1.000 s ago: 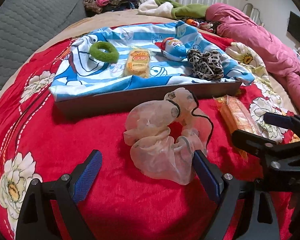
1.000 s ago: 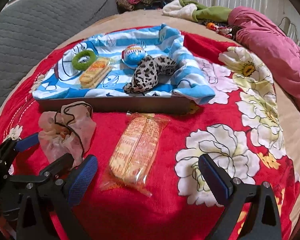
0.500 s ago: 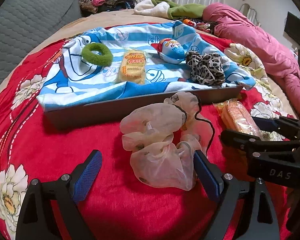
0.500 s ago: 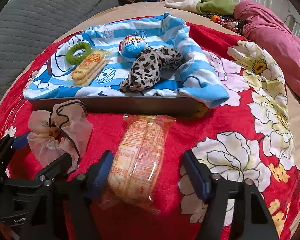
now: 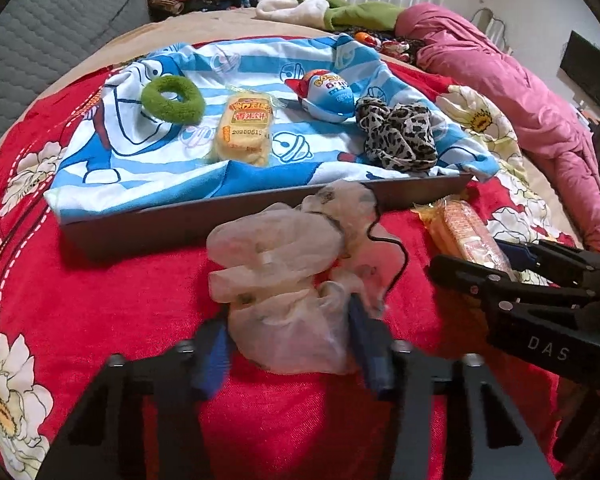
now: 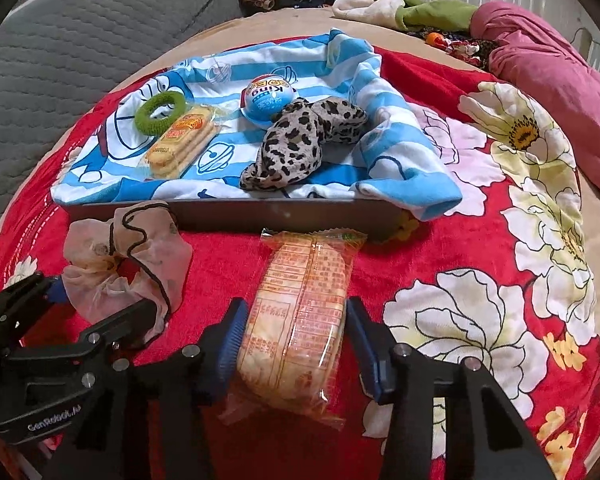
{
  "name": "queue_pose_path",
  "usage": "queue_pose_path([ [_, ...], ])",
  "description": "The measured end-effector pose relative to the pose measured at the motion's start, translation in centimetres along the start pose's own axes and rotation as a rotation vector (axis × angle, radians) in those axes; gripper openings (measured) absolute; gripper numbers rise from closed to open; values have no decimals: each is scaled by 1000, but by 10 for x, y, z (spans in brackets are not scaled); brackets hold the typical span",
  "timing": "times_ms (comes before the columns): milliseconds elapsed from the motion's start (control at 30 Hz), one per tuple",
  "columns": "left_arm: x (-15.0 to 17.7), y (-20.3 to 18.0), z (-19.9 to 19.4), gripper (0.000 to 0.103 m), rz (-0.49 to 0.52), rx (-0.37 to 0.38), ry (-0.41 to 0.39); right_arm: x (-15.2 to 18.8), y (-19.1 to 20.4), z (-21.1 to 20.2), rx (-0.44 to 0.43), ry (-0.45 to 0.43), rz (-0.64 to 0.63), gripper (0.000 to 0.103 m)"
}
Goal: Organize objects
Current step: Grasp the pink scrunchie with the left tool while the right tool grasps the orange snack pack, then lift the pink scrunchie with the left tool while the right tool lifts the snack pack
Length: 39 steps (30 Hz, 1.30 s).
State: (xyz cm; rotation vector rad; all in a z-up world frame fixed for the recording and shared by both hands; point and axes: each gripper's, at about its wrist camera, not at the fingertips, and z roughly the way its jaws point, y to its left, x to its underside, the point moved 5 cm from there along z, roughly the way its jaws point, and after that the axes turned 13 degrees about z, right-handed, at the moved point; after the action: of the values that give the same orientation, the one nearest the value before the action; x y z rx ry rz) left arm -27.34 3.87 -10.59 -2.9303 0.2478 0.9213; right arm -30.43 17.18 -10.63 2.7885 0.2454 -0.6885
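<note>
On the bed's red blanket (image 6: 440, 256), a dark tray (image 5: 172, 226) lined with a blue striped cloth (image 5: 148, 152) sits at twelve o'clock from both tools. The left tool (image 5: 290, 340) points down at a sheer pale scrunchie (image 5: 284, 280) lying on the blanket just in front of the tray's near wall; its blue pads (image 5: 366, 340) flank the scrunchie's near end, the jaws are closing, and the fabric already touches both pads. The right tool (image 6: 296, 338) is likewise closing on a wrapped cracker pack (image 6: 300, 320) that lies lengthwise between its pads (image 6: 230, 336), the far end of the pack reaching almost to the tray. The wrapper meets both pads, so the pack looks clamped. From the right wrist view the scrunchie is at ten o'clock of the pack, with the left tool's black fingers beside it; from the left wrist view the pack is at three o'clock, with the right tool's fingers over it. Inside the tray, on the cloth, lie a green scrunchie (image 5: 172, 100) at the far left, a smaller cracker pack (image 5: 246, 128) just right of it, a blue egg toy (image 5: 328, 94) further right, and a leopard scrunchie (image 5: 398, 136) touching the egg at its near right. Beyond the tray, at one o'clock, a pink quilt (image 5: 500, 80) is bunched up, and a grey cushion (image 6: 80, 40) stands at ten o'clock.
</note>
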Motion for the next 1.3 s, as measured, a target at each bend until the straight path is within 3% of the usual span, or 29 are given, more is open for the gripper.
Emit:
queue_pose_path([
  [33, 0, 0, -1, 30, 1, -3, 0, 0, 0, 0, -2, 0, 1, 49],
  [100, -1, -1, 0, 19, -10, 26, 2, 0, 0, 0, -4, -1, 1, 49],
  [300, -1, -3, -2, 9, -24, 49, -7, 3, 2, -2, 5, -12, -25, 46],
  [833, 4, -3, -14, 7, -8, -40, -16, 13, 4, -10, 14, -38, -47, 43],
  [1300, 9, -1, -44, 7, -7, -71, -48, 25, 8, -30, 16, -51, -49, 43],
])
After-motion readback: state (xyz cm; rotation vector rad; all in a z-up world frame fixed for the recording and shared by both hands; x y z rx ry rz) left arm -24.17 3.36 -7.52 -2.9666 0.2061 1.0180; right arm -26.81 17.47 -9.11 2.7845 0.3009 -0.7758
